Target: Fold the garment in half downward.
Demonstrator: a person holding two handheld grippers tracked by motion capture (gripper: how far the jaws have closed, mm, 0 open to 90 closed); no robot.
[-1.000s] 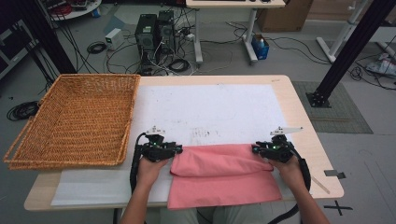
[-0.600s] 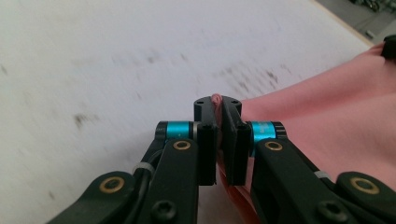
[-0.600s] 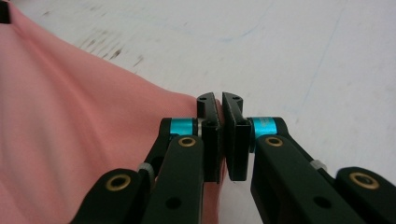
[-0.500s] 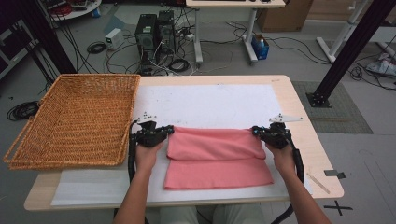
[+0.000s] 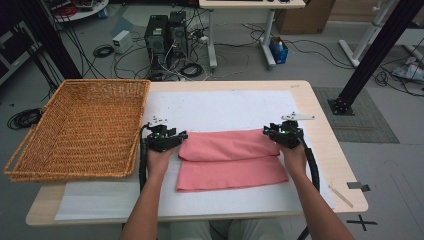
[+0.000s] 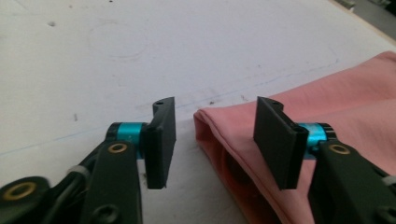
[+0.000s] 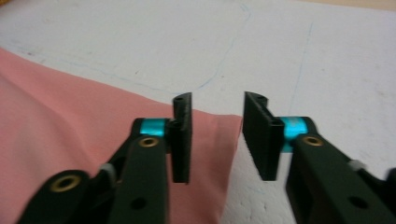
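A pink cloth (image 5: 230,159) lies folded on the white mat (image 5: 225,107), with its upper layer toward the far side. My left gripper (image 5: 181,138) sits at the fold's left end and my right gripper (image 5: 267,133) at its right end. In the left gripper view the jaws have just been opening; the left gripper (image 6: 215,140) stands open around the cloth's (image 6: 336,102) folded corner, pads off it. In the right gripper view the jaws have likewise just been opening. The right gripper (image 7: 217,140) stands open over the cloth's (image 7: 70,116) corner edge without pressing it.
A large wicker basket (image 5: 80,125) stands on the table's left part, close to my left hand. A thin pale stick (image 5: 340,194) lies near the table's right front corner. Computer cases (image 5: 165,35) and cables sit on the floor beyond the far edge.
Both grippers have moved away from the person, drawing the cloth's top layer farther over. Their jaws, shut on the cloth's ends before, now stand apart with the cloth lying flat.
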